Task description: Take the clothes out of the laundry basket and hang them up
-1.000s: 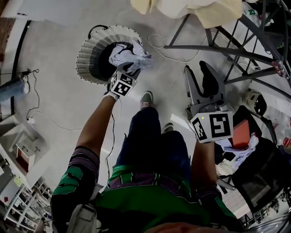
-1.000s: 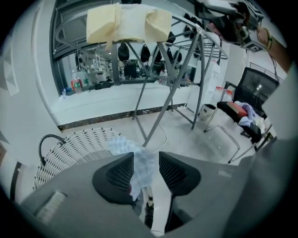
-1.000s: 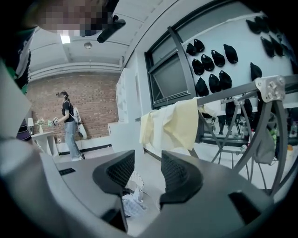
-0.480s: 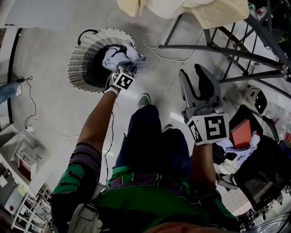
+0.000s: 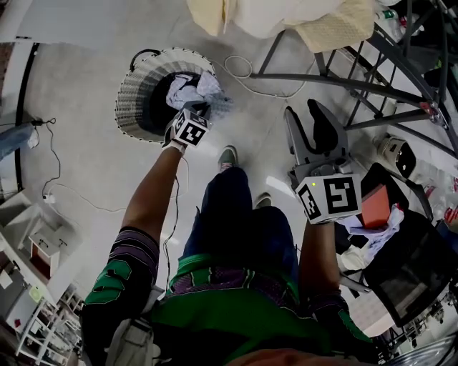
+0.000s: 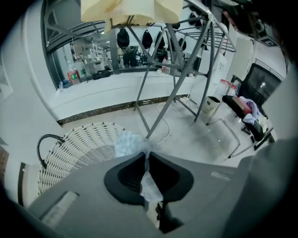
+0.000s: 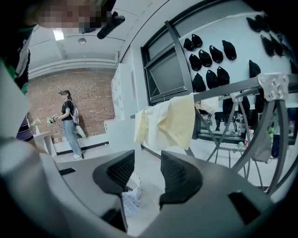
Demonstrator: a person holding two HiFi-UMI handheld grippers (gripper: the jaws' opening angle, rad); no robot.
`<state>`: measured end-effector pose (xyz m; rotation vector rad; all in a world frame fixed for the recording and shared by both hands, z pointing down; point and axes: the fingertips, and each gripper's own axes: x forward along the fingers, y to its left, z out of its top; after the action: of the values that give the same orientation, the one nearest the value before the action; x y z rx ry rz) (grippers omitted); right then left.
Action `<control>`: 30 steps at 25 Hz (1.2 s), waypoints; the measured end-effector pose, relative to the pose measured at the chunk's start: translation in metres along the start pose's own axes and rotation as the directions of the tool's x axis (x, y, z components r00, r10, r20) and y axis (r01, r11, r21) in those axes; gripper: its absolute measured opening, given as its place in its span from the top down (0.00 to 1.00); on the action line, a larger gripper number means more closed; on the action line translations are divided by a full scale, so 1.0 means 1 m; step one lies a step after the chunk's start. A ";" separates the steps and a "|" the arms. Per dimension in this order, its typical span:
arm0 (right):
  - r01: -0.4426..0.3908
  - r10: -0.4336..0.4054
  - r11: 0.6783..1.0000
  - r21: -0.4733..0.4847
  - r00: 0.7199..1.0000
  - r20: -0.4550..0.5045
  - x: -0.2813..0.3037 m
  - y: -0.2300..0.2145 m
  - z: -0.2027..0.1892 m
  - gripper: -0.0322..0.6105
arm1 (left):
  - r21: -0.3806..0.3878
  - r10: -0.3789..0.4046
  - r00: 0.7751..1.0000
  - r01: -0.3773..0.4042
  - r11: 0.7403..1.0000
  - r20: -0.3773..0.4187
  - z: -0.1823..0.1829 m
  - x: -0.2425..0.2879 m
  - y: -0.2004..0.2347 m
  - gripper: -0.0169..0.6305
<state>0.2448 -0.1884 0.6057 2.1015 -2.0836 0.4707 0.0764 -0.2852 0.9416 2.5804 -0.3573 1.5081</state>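
Observation:
A white wicker laundry basket (image 5: 134, 94) stands on the floor ahead of me, and a pale crumpled garment (image 5: 187, 87) spills over its near rim. My left gripper (image 5: 202, 109) reaches down to that rim. In the left gripper view its jaws are closing, and a fold of the pale garment (image 6: 126, 143) is pinched between the pads of the left gripper (image 6: 145, 160). My right gripper (image 5: 311, 129) hangs at my right side, open, with nothing between its fingers (image 7: 148, 172). Yellow and cream cloths (image 5: 286, 14) hang on the drying rack (image 5: 343, 75).
The rack's grey legs spread over the floor at the upper right. A white cable (image 5: 243, 66) loops between the basket and the rack. A black chair with clothes (image 5: 379, 229) stands at my right. A person (image 7: 70, 123) stands far off by a brick wall.
My left gripper has stayed at the basket's near rim, over the pale garment, shifting only slightly. The right gripper has hardly moved.

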 end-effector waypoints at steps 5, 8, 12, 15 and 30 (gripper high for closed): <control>-0.006 0.006 1.000 0.013 1.000 0.008 -0.029 0.011 0.042 0.69 | -0.016 0.037 0.998 -0.036 0.999 0.049 0.026 -0.065 0.000 0.91; -0.016 0.016 1.000 0.006 1.000 0.023 -0.054 0.017 0.073 0.69 | -0.030 0.069 0.993 -0.066 0.997 0.099 0.049 -0.112 -0.004 0.91; -0.028 0.028 1.000 0.000 0.999 0.046 -0.093 0.026 0.114 0.69 | -0.048 0.114 0.981 -0.108 0.993 0.159 0.078 -0.181 -0.014 0.91; -0.039 0.040 0.999 -0.014 0.997 0.064 -0.125 0.031 0.140 0.69 | -0.075 0.157 0.965 -0.144 0.987 0.211 0.100 -0.234 -0.026 0.91; -0.031 0.045 0.997 -0.068 0.975 0.217 -0.299 0.028 0.208 0.69 | -0.177 0.341 0.809 -0.291 0.940 0.479 0.191 -0.455 -0.105 0.91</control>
<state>0.2451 0.0278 0.3108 2.1663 -2.2251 0.1799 0.0508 -0.1657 0.4523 2.9102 -0.9357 0.8137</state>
